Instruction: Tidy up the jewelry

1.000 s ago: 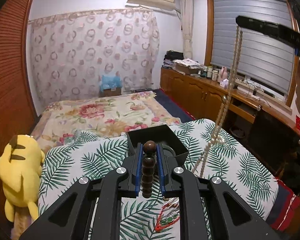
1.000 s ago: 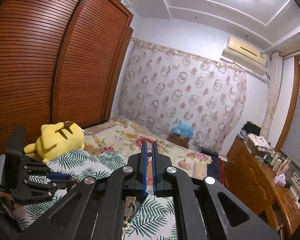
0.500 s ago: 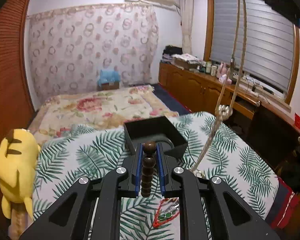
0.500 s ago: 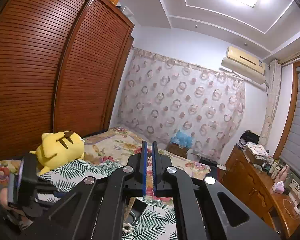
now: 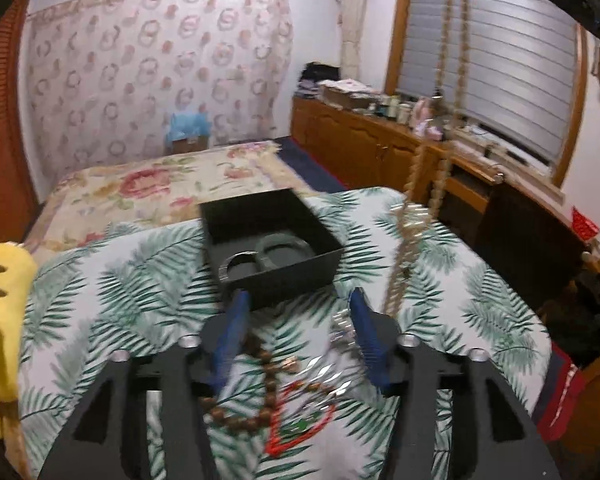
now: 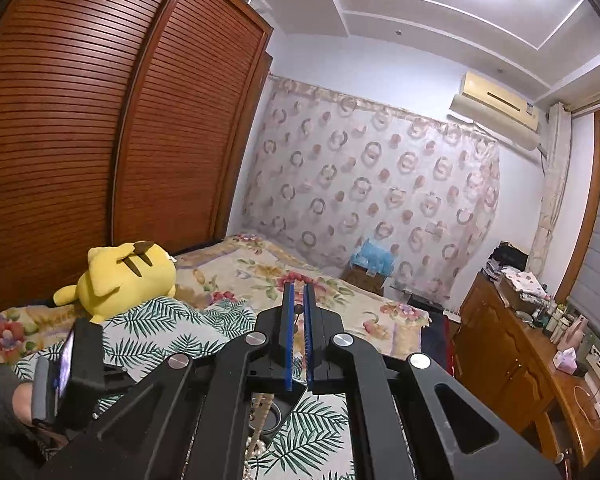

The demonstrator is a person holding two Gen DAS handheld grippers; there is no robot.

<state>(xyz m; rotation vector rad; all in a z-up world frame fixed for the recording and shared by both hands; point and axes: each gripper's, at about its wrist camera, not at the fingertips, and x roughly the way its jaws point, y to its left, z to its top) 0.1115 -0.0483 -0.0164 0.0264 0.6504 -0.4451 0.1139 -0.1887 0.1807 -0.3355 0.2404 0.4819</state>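
Both wrist views over the leaf-print bedspread; left lower, right higher

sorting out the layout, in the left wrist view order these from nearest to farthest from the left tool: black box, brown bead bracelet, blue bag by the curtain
1. brown bead bracelet: lying on the leaf-print cover between the fingers of the opening left tool, no longer gripped.
2. black box: just beyond the fingertips, centre.
3. blue bag: far back at the curtain.

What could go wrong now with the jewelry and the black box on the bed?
1. The pearl necklace hangs from the shut right tool beside the black box, not over it; lowered here, it may miss.
2. The left tool is opening; the brown bead bracelet lies loose near other pieces and may tangle.
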